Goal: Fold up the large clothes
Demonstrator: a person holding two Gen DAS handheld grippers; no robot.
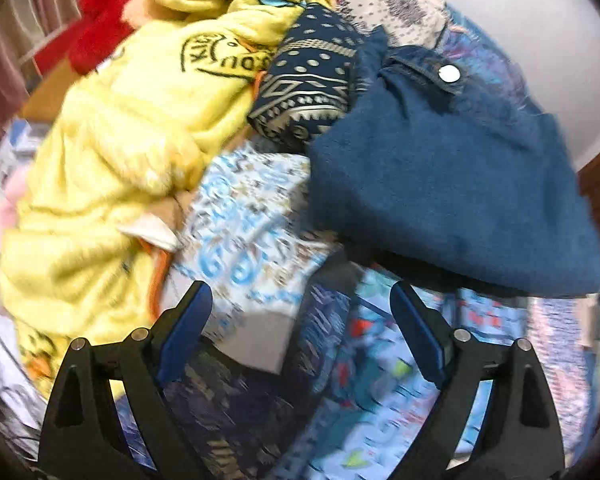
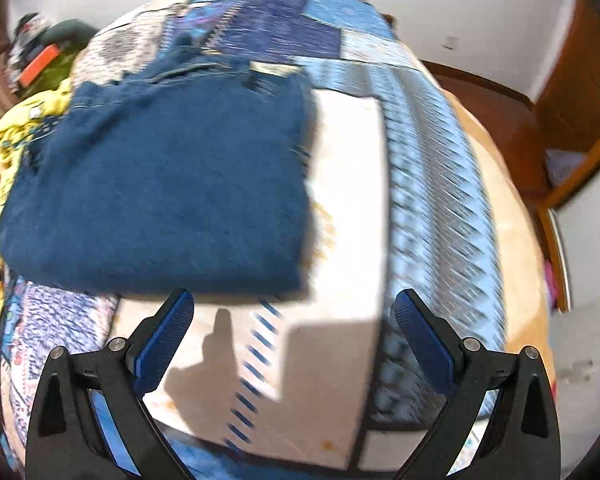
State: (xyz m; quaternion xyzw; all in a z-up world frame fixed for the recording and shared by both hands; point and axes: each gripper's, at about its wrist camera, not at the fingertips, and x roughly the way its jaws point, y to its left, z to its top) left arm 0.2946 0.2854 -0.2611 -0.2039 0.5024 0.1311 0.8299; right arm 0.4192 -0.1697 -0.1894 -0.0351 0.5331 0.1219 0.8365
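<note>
bed: the blue-and-white patchwork quilt (image 2: 428, 184) runs under and ahead of both my grippers. It's my folding surface, I reckon.

yellow pile: a fluffy yellow fleece garment with a dark printed logo (image 1: 132, 128) is heaped ahead-left of my left gripper, probably waiting its turn.

jeans: the dark blue denim garment (image 2: 160, 200), folded into a thick block, lies just ahead of both grippers, out flat on the quilt, so it looks done to me.

left gripper (image 1: 300, 320): jaws wide, nothing between them, only quilt below.

right gripper (image 2: 294, 320): also wide and empty, denim edge just beyond its left finger.

left view only: the denim's round silver button (image 1: 449, 73), a navy rolled cloth with cream geometric print (image 1: 304, 92), something fuzzy and red (image 1: 100, 20).

right view only: bed's far edge, brown wooden floor (image 2: 500, 120).
</note>
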